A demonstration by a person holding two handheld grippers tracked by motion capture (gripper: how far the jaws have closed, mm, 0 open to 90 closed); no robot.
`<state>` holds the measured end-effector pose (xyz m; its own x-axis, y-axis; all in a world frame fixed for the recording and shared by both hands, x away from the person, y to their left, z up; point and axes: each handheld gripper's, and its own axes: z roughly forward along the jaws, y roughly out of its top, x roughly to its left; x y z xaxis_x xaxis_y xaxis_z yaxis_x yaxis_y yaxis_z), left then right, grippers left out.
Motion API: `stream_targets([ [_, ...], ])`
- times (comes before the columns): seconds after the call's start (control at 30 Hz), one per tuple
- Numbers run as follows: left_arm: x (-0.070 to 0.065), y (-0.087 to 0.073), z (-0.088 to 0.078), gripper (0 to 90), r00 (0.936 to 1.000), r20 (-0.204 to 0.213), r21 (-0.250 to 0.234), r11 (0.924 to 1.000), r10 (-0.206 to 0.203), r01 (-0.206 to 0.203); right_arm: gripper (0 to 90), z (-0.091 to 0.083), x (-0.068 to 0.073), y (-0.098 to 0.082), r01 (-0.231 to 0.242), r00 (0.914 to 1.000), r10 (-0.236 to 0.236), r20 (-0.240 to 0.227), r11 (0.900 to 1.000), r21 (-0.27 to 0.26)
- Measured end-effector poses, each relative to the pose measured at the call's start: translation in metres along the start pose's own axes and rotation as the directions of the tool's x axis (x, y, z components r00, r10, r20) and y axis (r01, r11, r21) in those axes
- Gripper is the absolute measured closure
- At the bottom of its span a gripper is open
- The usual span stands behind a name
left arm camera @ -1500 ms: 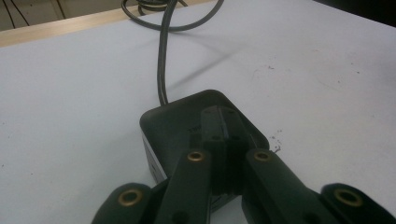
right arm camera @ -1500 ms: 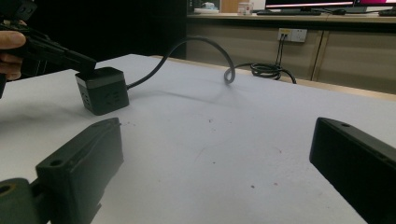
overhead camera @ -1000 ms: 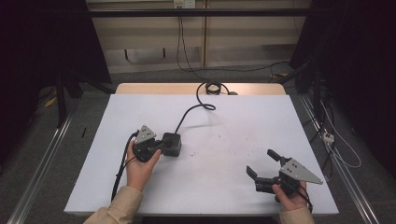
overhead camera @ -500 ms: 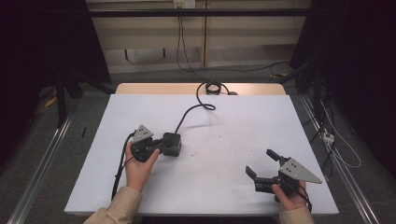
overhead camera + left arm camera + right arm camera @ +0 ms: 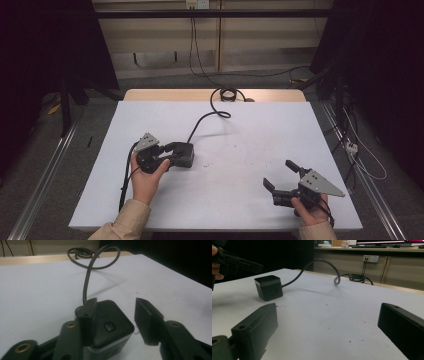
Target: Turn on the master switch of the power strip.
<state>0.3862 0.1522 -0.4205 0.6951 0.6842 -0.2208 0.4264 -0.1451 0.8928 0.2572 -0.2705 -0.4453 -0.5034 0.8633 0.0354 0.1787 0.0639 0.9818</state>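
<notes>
White surface (image 5: 240,135) carries the socket cube (image 5: 181,155) at about nine o'clock, cord (image 5: 202,122) trailing toward twelve. Left claw (image 5: 115,315) has just been opening, one jaw touching the cube, the other clear, so the cube looks released; right claw (image 5: 281,176) rests spread at five o'clock.

White table (image 5: 240,135) with a wooden strip along its far edge. On it: a black socket cube (image 5: 182,155) between the left gripper's (image 5: 170,152) opened jaws, and its cable (image 5: 205,120) running away from that gripper to a coil (image 5: 228,94) at the far edge. Small dark specks on the sheet between the left and right gripper (image 5: 280,175).
</notes>
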Motion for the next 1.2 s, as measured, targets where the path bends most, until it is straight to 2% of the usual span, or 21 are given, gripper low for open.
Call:
stream_targets([
  [0.03,0.0,0.0,0.0,50.7,1.0,0.001,0.001,1.0,0.002,-0.002,2.3,0.0,0.0,0.0,0.0,1.0,0.0,0.0,1.0,0.0],
  [0.23,0.001,0.002,-0.001,33.8,1.0,0.002,0.005,1.0,-0.006,0.006,2.3,-0.002,-0.001,0.0,0.003,1.0,-0.003,0.002,1.0,-0.003],
  [0.43,0.001,0.002,-0.002,24.3,0.9999,0.014,0.007,1.0,-0.004,0.004,2.3,0.001,0.0,0.001,0.005,1.0,-0.005,-0.004,1.0,-0.003],
  [0.73,0.002,0.003,-0.007,16.2,0.9995,0.031,-0.008,1.0,0.006,-0.006,2.3,0.0,-0.001,0.001,0.002,1.0,-0.002,-0.004,1.0,-0.007],
  [1.03,0.003,0.003,-0.016,10.7,0.9975,0.068,-0.01,0.9998,0.018,-0.017,2.4,0.0,0.0,0.001,0.004,1.0,-0.004,-0.009,1.0,-0.005],
  [1.2,0.005,0.001,-0.019,9.5,0.9976,0.062,-0.014,0.9995,0.03,-0.029,2.3,0.0,0.0,0.001,0.003,1.0,-0.003,-0.008,1.0,-0.006],
])
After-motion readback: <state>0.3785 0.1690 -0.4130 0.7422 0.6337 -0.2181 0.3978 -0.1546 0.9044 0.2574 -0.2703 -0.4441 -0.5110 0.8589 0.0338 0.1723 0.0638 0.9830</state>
